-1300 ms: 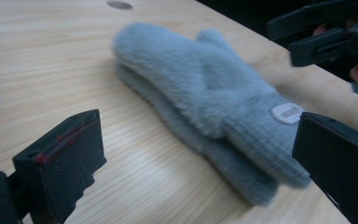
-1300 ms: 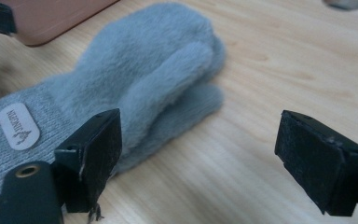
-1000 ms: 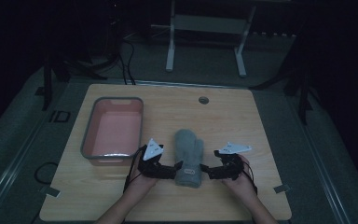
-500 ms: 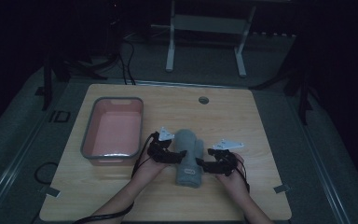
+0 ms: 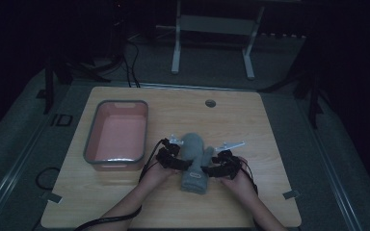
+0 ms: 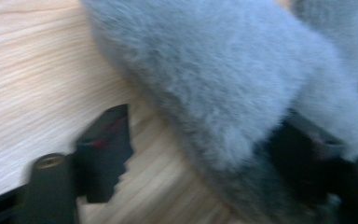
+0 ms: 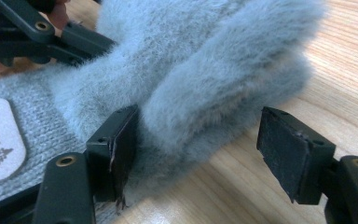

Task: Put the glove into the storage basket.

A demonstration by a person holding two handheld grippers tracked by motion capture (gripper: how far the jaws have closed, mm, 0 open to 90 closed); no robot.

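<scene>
A fluffy grey mitten [image 5: 192, 156] lies flat on the wooden table [image 5: 255, 130], its knit cuff with a white label [image 7: 0, 137] toward me. My left gripper [image 5: 184, 163] lies at the mitten's left edge. Its jaws have just been closing, and the fluffy edge [image 6: 214, 84] sits between them; one pad [image 6: 105, 144] stands clear of the fur. My right gripper [image 5: 208, 169] is at the right side, around the mitten's thumb [image 7: 223, 88]. Its jaws have just been opening a little. The left pad [image 7: 121, 144] touches the fur and the right pad [image 7: 286, 154] stands apart.
A pink bin with a grey rim [image 5: 92, 139] stands on the table left of the mitten, close to my left hand. A round cable hole [image 5: 210, 103] sits at the table's far middle. Metal stand legs [image 5: 176, 53] rise beyond the table.
Both hands have moved inward and slightly forward and down, from beside the cuff to the mitten's body. Both pairs of jaws now straddle fur. The mitten has stayed in place.
</scene>
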